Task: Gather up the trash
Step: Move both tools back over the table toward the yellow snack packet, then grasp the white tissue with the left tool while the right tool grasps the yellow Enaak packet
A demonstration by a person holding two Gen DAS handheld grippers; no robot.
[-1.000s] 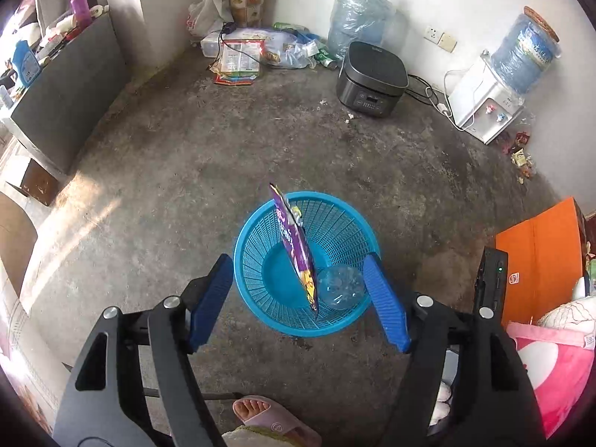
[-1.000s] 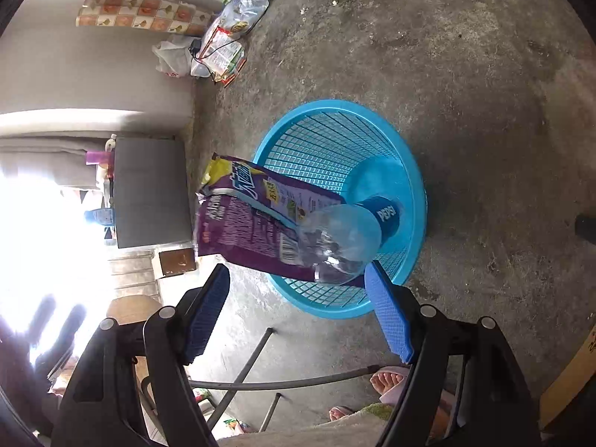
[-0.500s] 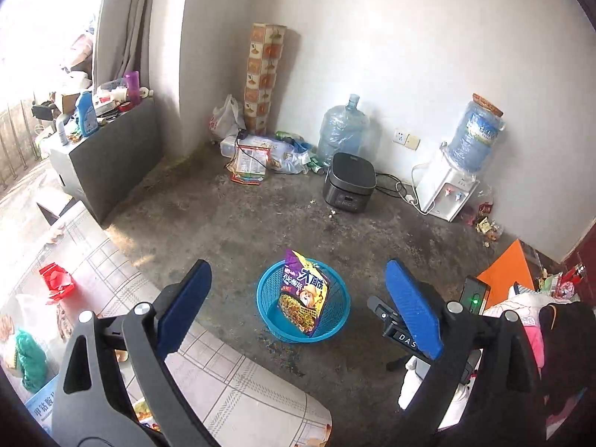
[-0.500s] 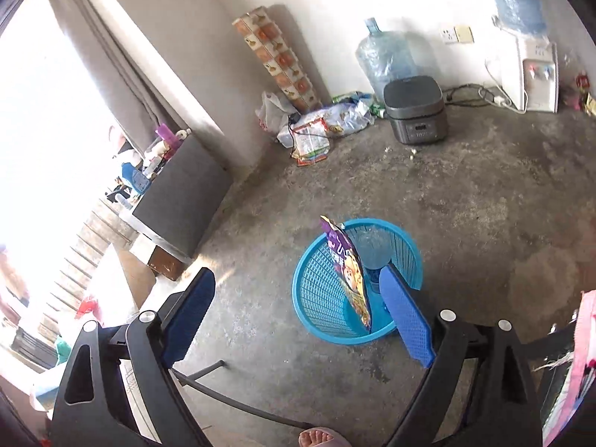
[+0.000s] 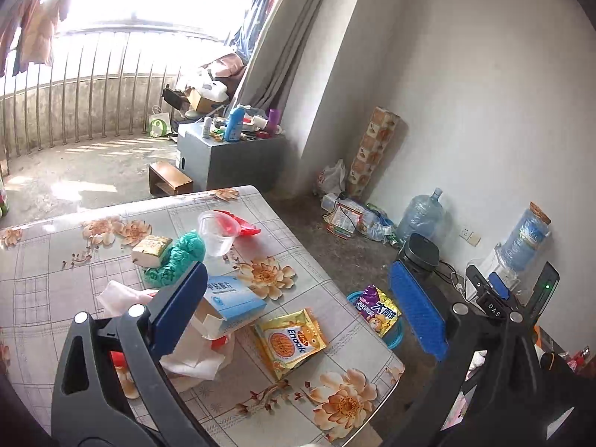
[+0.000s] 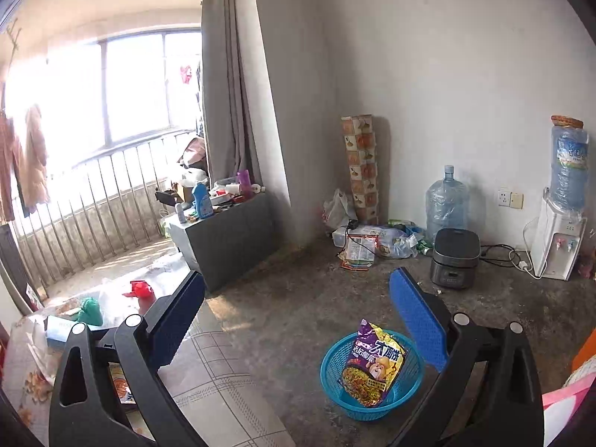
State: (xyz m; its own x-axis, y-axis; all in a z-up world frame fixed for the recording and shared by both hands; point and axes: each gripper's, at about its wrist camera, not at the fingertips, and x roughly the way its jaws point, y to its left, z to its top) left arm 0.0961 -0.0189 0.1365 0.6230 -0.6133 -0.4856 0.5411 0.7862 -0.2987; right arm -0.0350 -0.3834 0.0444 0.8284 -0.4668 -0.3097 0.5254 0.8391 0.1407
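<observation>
A blue mesh basket (image 6: 335, 391) stands on the concrete floor with a purple snack bag (image 6: 376, 365) upright in it; both also show in the left wrist view, the basket (image 5: 395, 335) and the bag (image 5: 376, 309) just past the table edge. On the flowered table (image 5: 260, 223) lie a yellow Enaak packet (image 5: 290, 341), a blue tissue box (image 5: 231, 300), a clear cup (image 5: 218, 232), a red wrapper (image 5: 246, 225), a green bag (image 5: 178, 259) and white tissue (image 5: 197, 361). My left gripper (image 5: 303, 311) is open above the table. My right gripper (image 6: 298, 318) is open above the floor.
A grey cabinet (image 6: 231, 246) with bottles stands by the curtain. A rice cooker (image 6: 454, 259), water jugs (image 6: 445, 205), a dispenser (image 6: 555, 246) and a pile of bags (image 6: 372, 240) line the far wall. A second device (image 5: 488, 298) is at right.
Both grippers have pulled up and back from the basket, leaving the snack bag and bottle in it. The left view has swung left onto the table with its trash.
</observation>
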